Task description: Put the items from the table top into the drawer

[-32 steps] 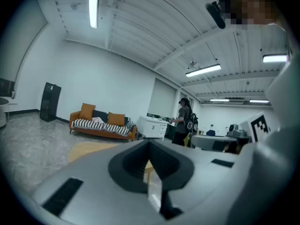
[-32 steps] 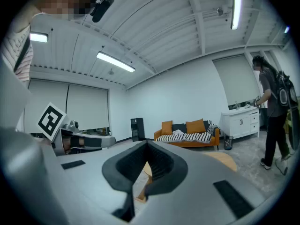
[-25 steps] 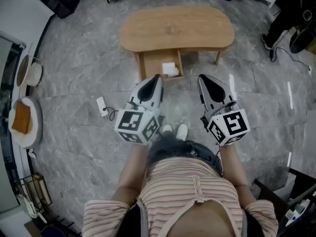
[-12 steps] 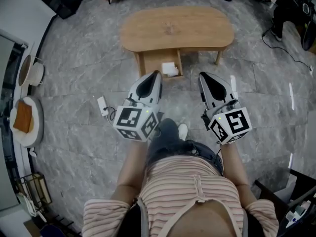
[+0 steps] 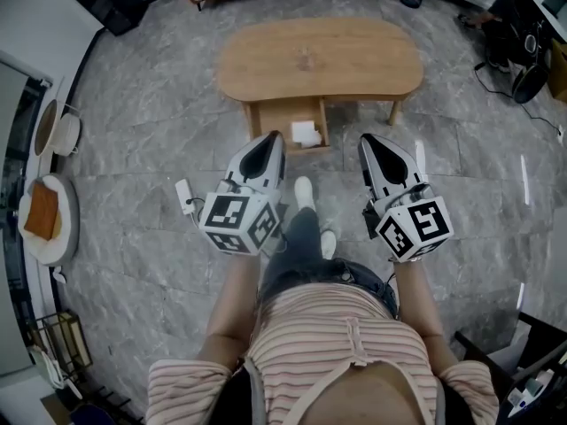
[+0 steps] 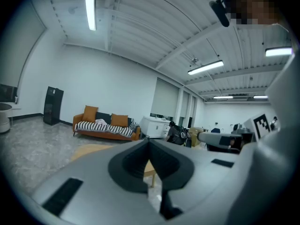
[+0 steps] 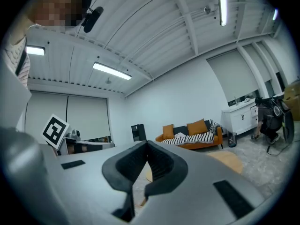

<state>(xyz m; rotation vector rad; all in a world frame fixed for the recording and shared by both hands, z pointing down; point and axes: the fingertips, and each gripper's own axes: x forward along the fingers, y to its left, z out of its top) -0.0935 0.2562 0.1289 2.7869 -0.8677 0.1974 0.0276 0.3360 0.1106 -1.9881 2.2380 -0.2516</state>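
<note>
The oval wooden worktop (image 5: 354, 51) stands on a grey stone floor (image 5: 142, 104). Its drawer (image 5: 273, 118) is pulled open at the near edge. A small white item (image 5: 306, 133) lies in the right part of the drawer; what it is cannot be made out.

The left hand-held gripper (image 5: 273, 136) hangs just short of the drawer front, its jaws pressed together with nothing between them, as the left gripper view (image 6: 149, 140) shows. The right hand-held gripper (image 5: 366, 140) is held beside it, a little apart, and its jaws are likewise closed and empty (image 7: 146, 143). Both point toward the worktop.

Between the two grippers the person's leg reaches forward, with a white shoe (image 5: 304, 189) set on the floor near the drawer. A white plug block (image 5: 184, 193) with a cable lies on the floor to the left. Beyond the worktop stands an orange sofa (image 6: 105, 128) with a striped cover. A seated person (image 5: 509, 25) is at the far right.
</note>
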